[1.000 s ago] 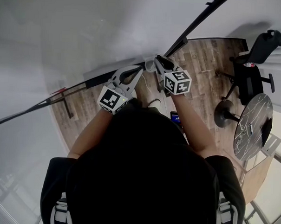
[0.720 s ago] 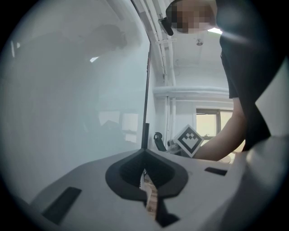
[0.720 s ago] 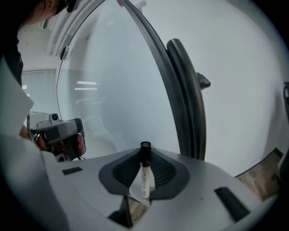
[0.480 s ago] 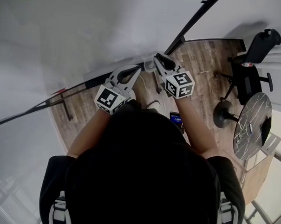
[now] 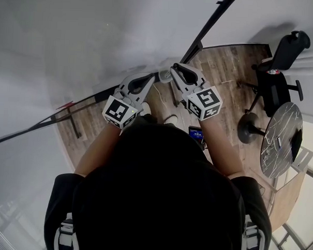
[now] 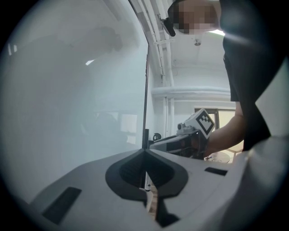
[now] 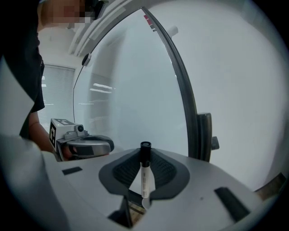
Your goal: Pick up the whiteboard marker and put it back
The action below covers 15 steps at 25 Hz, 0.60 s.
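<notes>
Marker stood upright in the right gripper, its jaws closed partway onto it high up near the cap, held off the floor in front of a pale wall panel. The left gripper alongside had its jaws pressed together on nothing. A light, stiff stick with a smooth round body, I judged it likely to swivel in a pinch, so mid-barrel looked the safer hold; it showed a white barrel with faint print and a black cap on top.

Wood floor, office chair, round table
</notes>
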Motion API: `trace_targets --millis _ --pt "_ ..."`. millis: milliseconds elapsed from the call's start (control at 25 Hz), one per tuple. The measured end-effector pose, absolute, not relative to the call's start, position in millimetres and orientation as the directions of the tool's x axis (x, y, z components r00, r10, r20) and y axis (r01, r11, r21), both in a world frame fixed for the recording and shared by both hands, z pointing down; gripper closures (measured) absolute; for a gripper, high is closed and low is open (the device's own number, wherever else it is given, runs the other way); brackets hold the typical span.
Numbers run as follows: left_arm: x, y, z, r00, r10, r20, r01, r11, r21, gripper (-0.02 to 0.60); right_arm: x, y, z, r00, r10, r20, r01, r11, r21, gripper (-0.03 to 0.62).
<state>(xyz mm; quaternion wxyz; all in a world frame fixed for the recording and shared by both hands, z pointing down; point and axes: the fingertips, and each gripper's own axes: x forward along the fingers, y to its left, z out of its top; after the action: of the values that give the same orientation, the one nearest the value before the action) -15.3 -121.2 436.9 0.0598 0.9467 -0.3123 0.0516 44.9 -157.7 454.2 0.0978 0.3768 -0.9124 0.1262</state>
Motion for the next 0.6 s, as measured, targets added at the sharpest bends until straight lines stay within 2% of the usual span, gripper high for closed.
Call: trace_targets --millis 600 --pt "6 -116 398 0.842 -0.530 0.100 -0.536 -0.844 0.038 0.578 70 -131 381 -0.732 -0.658 0.174 -0.680 0.719 -0.144 0.531"
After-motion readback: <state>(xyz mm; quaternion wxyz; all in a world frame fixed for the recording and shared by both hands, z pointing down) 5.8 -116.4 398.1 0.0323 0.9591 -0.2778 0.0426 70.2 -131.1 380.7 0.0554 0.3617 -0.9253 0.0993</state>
